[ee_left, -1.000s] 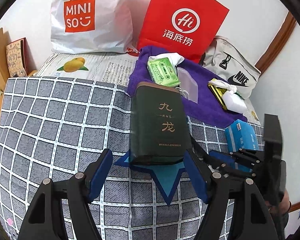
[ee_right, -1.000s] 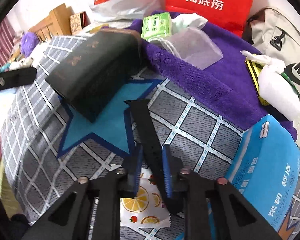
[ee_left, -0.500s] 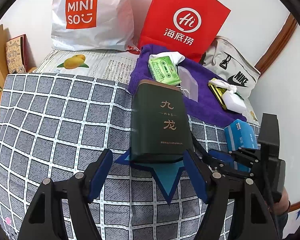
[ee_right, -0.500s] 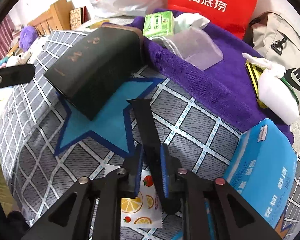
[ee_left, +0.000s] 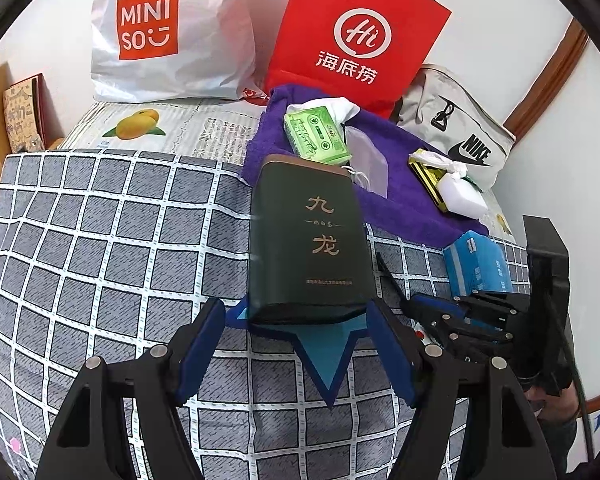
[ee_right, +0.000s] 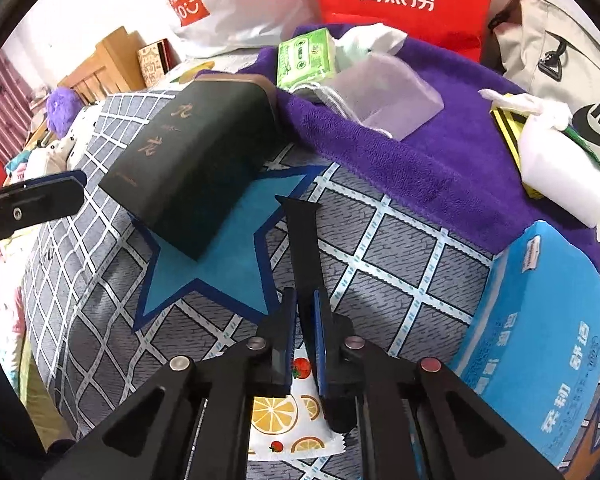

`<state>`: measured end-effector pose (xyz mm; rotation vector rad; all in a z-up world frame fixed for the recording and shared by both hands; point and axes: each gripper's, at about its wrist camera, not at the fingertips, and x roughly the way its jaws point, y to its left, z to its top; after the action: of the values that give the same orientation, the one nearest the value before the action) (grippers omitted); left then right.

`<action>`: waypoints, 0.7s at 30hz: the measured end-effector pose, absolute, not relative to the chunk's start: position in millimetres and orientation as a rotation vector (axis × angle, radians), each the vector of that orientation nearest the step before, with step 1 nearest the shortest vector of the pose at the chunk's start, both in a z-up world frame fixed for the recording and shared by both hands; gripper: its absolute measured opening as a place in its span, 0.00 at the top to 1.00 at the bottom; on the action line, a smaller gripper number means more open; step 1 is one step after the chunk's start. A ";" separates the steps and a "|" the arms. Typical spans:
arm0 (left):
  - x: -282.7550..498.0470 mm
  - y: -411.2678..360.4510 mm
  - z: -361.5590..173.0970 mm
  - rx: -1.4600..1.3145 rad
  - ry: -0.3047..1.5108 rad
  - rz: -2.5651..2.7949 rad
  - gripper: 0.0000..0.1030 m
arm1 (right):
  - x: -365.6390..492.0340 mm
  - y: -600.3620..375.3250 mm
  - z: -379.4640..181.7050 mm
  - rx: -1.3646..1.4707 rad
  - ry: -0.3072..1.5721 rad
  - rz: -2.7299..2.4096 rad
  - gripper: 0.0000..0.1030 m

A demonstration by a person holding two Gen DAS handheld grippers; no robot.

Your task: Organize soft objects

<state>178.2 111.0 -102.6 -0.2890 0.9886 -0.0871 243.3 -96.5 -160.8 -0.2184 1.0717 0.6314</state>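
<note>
My right gripper (ee_right: 303, 316) is shut on a black strap (ee_right: 302, 240) that sticks forward above the checked bedcover. My left gripper (ee_left: 296, 344) is open and empty, its jaws on either side of the near end of a dark green box (ee_left: 306, 240) lying on a blue star patch (ee_left: 326, 354). The box also shows in the right wrist view (ee_right: 192, 160). A purple towel (ee_right: 440, 152) carries a green tissue pack (ee_right: 304, 56), a clear pouch (ee_right: 388, 96) and a white tied bag (ee_right: 556, 152). A blue tissue pack (ee_right: 540, 340) lies right.
A white MINISO bag (ee_left: 160, 36), a red paper bag (ee_left: 356, 36) and a grey Nike bag (ee_left: 456, 132) stand along the back wall. A fruit-print packet (ee_right: 288, 416) lies under my right gripper. Wooden furniture (ee_right: 100, 68) and a purple plush (ee_right: 62, 108) are at far left.
Both grippers have drawn back slightly, so the scene sits a little farther off. The right gripper stays shut on the strap; the left stays open around the box end.
</note>
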 end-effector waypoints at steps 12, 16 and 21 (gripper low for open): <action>175.5 111.6 -100.9 -0.288 0.986 -0.089 0.31 | 236.4 -87.6 -171.1 -0.325 1.018 0.610 0.79; 175.7 112.8 -100.9 -0.285 0.987 -0.087 0.31 | 237.2 -92.1 -167.7 -0.298 1.033 0.630 0.82; 175.5 110.8 -100.3 -0.282 0.988 -0.095 0.31 | 234.4 -88.0 -169.4 -0.319 1.033 0.616 0.79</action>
<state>175.5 110.8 -100.3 -0.2815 0.9878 -0.0953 234.4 -88.0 -169.4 -0.3193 1.0334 0.6159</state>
